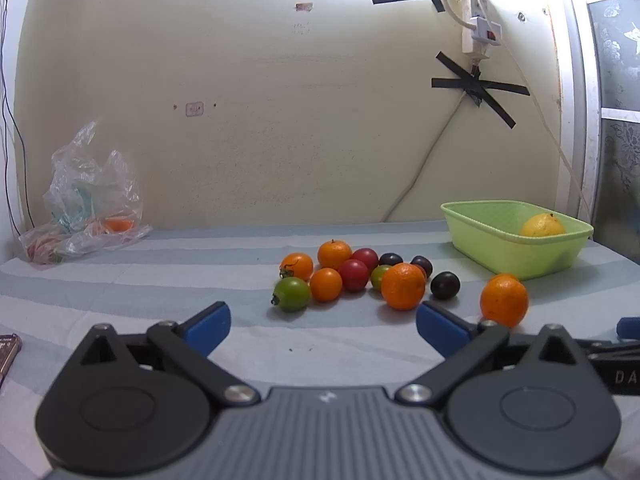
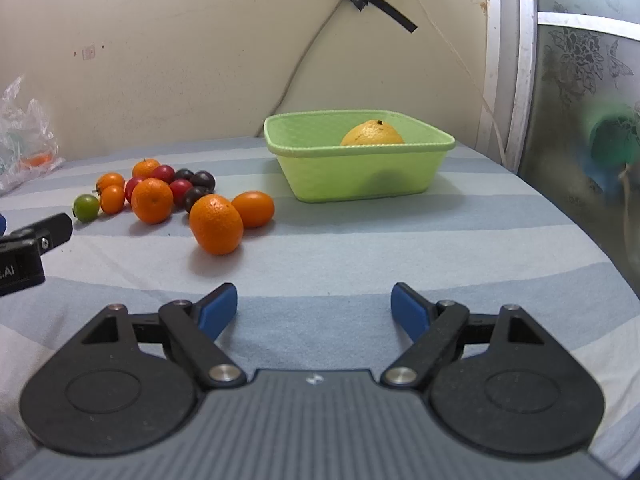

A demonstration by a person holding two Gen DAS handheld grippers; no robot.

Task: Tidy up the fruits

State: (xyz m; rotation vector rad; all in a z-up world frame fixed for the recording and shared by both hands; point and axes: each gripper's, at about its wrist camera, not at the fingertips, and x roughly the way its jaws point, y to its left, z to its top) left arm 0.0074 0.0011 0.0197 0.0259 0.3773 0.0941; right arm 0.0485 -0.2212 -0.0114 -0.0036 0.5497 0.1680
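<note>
You are working over a bench (image 2: 400,240) draped in a soft cloth with pale blue and grey stripes, backed by a cream wall (image 1: 280,120) where a white power strip (image 1: 474,24) and its cables are held by crosses of black tape. At the far right of the bench stands a light green plastic tub (image 2: 360,176), rectangular with a rolled rim, and one yellow citrus fruit (image 2: 372,134) sits inside it. At the far left, against the wall, lies a crumpled clear plastic bag (image 1: 88,200) with something orange showing through. The loose fruit is heaped mid-bench to the left of the tub: round, dimpled oranges, smooth red and dark purple small fruits touching one another, and one green tomato (image 1: 292,294) at the heap's left edge. Two pieces lie apart from the heap toward the tub: a large orange (image 2: 216,224) and a smaller smooth orange fruit (image 2: 254,209) touching it from behind. Nothing lies between your grippers and the fruit. Your left gripper (image 1: 324,326) has its blue-padded fingers (image 1: 210,326) spread wide with only cloth between them; an orange (image 1: 402,286) sits just beyond the right one. Your right gripper (image 2: 314,312) likewise stands wide apart and holds nothing, touching no fruit.
</note>
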